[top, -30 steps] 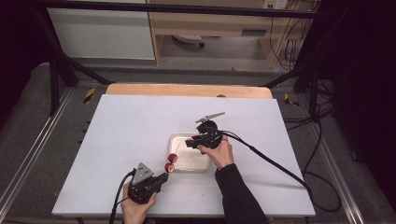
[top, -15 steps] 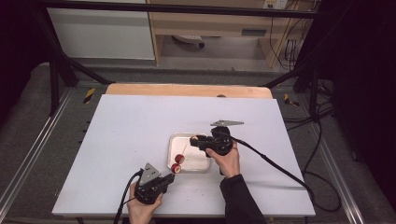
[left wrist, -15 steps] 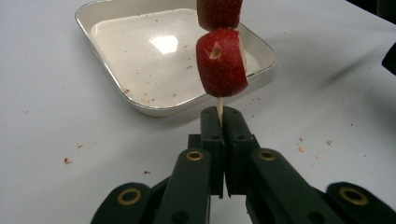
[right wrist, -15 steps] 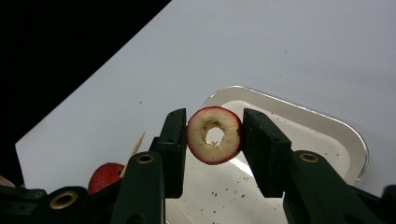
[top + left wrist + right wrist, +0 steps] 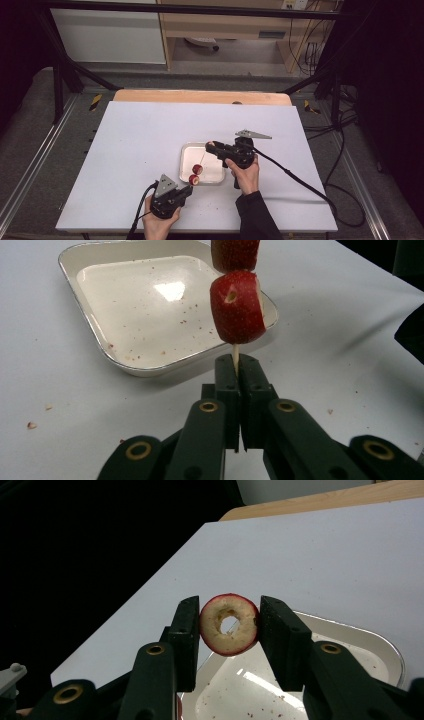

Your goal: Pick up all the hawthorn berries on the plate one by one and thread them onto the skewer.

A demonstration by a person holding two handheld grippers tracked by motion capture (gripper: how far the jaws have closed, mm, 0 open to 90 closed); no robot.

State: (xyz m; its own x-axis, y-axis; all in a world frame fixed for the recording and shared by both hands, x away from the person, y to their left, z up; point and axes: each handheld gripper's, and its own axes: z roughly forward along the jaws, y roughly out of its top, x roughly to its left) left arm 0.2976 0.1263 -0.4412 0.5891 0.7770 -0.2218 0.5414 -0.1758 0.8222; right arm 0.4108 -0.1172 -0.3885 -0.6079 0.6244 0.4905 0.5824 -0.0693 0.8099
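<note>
White table bears a crumb-flecked tray; dark floor around

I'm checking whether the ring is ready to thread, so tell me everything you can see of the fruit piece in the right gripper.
The fruit ring is a round slice with dark red skin around its rim and pale tan flesh, cored through the middle. The right gripper pinches it by opposite edges, cut face toward the camera. It hangs above the white tray, touching nothing but the jaws.

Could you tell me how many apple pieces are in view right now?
3: two threaded on the skewer held by the left tongs, lower piece and upper piece; one cored ring in the right tongs.
</note>
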